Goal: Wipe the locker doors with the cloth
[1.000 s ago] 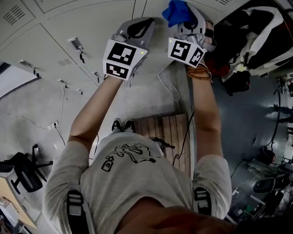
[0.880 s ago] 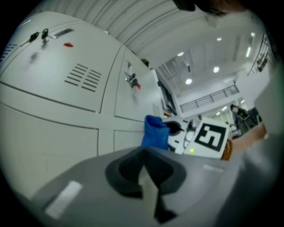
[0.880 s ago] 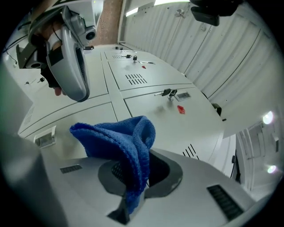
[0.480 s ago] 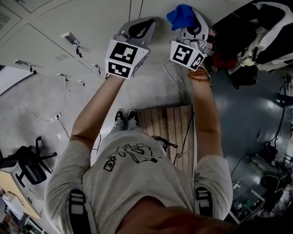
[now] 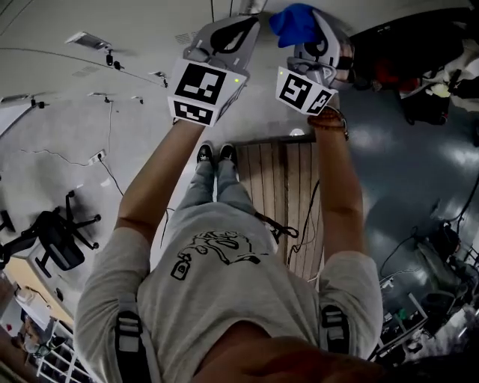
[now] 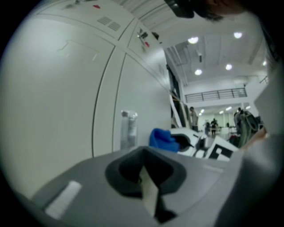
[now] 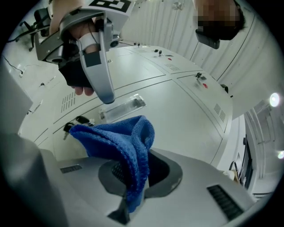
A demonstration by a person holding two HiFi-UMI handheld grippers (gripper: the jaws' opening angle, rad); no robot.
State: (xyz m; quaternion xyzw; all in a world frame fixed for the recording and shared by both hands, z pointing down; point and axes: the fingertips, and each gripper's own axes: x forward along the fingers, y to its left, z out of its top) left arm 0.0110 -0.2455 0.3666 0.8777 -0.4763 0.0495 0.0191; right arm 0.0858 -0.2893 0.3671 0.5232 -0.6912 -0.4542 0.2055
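The white locker doors (image 7: 177,102) fill the right gripper view, and in the head view they lie along the top edge (image 5: 135,30). My right gripper (image 7: 133,195) is shut on a blue cloth (image 7: 126,148), which bunches up above the jaws just short of a door. A clear door handle (image 7: 122,107) and keys in a lock (image 7: 75,120) lie just beyond the cloth. My left gripper (image 6: 148,195) is shut with nothing in it, facing a locker door (image 6: 62,88) beside the right one. Overhead, the left gripper (image 5: 224,37) and right gripper (image 5: 314,45) are raised side by side, the cloth (image 5: 294,21) on the right.
A wooden pallet (image 5: 281,202) lies on the floor by my feet. An office chair (image 5: 56,239) stands at the left. Dark bags and gear (image 5: 419,82) sit at the right, and cables trail over the floor. People (image 6: 213,126) stand far off in the hall.
Both grippers have stayed raised side by side and climbed slightly in the head view. The lockers have slid toward the top edge, and more floor and pallet show.
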